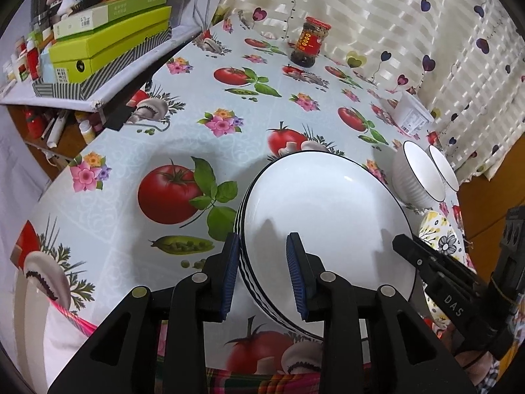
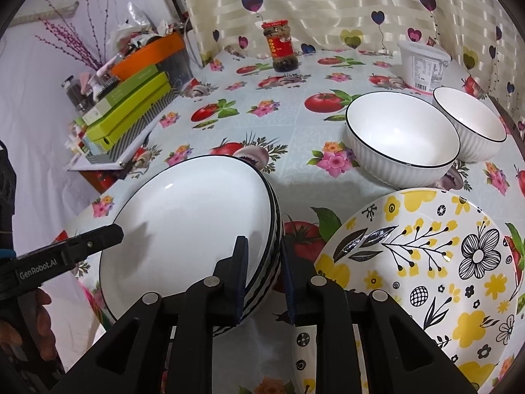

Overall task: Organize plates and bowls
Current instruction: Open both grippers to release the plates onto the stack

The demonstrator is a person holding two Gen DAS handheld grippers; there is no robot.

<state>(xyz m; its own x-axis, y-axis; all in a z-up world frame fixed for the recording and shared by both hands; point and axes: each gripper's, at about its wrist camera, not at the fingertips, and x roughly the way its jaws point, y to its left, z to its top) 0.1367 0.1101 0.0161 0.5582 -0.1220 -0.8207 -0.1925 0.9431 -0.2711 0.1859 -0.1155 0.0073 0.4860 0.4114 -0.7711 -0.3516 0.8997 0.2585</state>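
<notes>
White with a thin black rim, the plate lies near the front edge of the vegetable-print tablecloth, a striped underside showing along its rim — the left gripper straddles its left rim and the right gripper its right rim, each with one blue pad over the plate's face and one outside, jaws apart around the rim; whether the pads press it cannot be told. Just right of it sits a yellow-flowered plate, with two white ribbed bowls side by side behind — a red-lidded jar and a white tub stand further back by the curtain.
</notes>
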